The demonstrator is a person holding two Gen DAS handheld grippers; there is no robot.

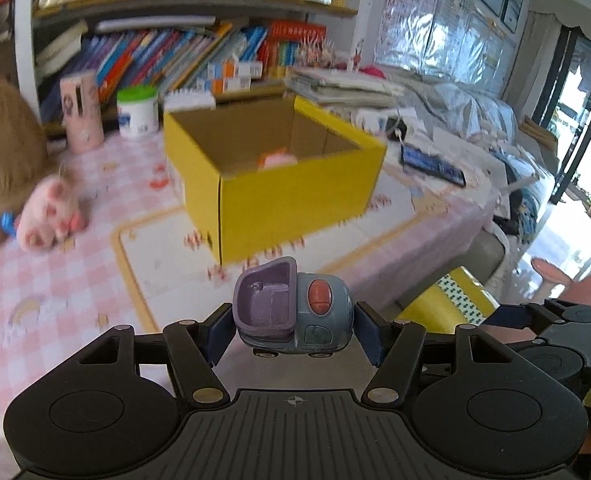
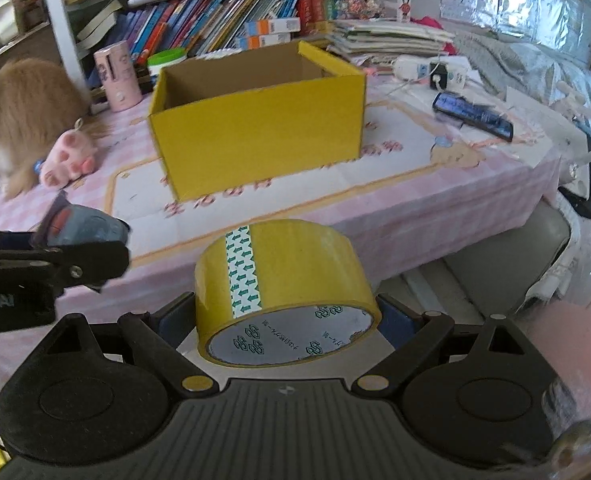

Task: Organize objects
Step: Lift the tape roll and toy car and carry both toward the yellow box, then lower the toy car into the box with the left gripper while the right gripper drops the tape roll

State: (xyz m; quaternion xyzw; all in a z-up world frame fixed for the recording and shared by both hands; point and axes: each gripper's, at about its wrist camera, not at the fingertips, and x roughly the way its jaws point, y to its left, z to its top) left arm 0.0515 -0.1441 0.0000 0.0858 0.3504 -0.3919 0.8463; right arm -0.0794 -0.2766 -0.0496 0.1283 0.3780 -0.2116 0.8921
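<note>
A: Yellow cardboard box (image 2: 255,120) stands open on the pink checked tablecloth (image 2: 435,200), ahead of both grippers and a little higher in the view. Which one is nearer to it?

B: I judge the left gripper (image 1: 293,330). It is closed on a grey toy car (image 1: 293,314), with the box (image 1: 273,168) straight in front. The right gripper (image 2: 287,320) grips a roll of yellow tape (image 2: 287,288), its round faces against the pads, and hangs off the table edge.

A: The box's long axis?

B: It runs left to right across the right wrist view. A pink toy (image 1: 277,159) already lies inside. Both things must go forward and over the near wall.
</note>
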